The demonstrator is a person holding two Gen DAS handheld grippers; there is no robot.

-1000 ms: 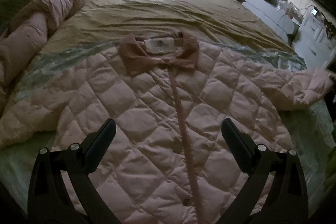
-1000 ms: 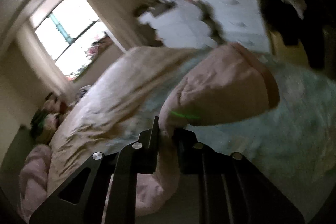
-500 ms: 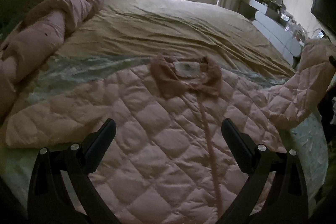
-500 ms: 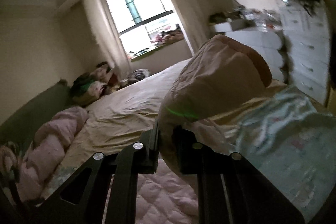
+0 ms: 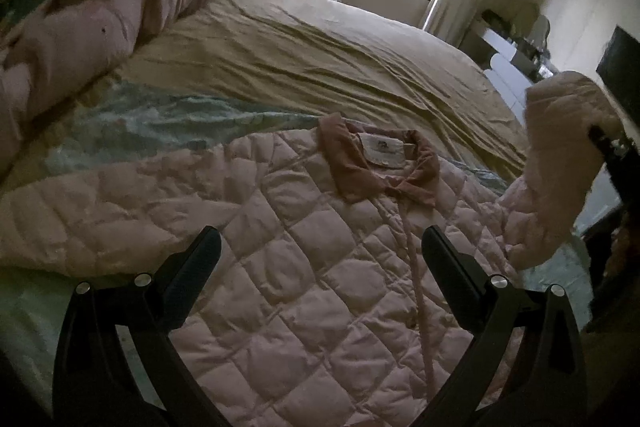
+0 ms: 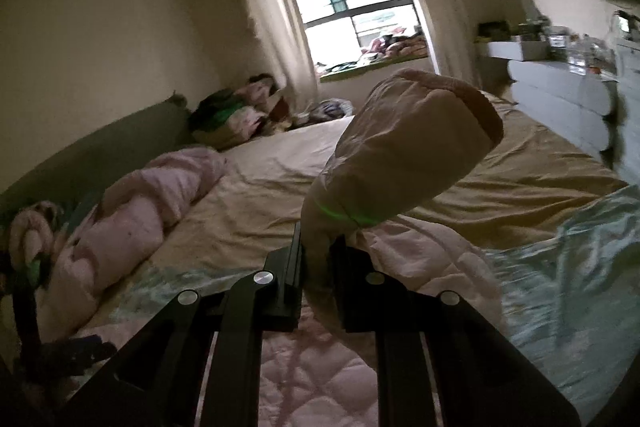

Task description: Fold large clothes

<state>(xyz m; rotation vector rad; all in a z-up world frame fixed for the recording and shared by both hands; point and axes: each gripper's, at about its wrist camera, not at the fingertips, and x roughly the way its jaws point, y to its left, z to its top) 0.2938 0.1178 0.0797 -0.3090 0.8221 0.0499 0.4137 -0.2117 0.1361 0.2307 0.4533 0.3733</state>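
Observation:
A pink quilted jacket lies front up on the bed, its darker pink collar toward the window. My left gripper is open and empty, hovering over the jacket's chest. My right gripper is shut on the jacket's right sleeve and holds it raised above the bed, cuff pointing up. That lifted sleeve and the right gripper show at the right edge of the left wrist view. The jacket's left sleeve lies stretched out flat to the left.
A beige sheet covers the far half of the bed; a pale blue patterned cloth lies under the jacket. A rolled pink duvet lies along the left side. White drawers stand at right, a clothes pile by the window.
My right gripper has lifted the sleeve higher and swung it in over the bed. My left gripper has shifted left over the jacket, staying open.

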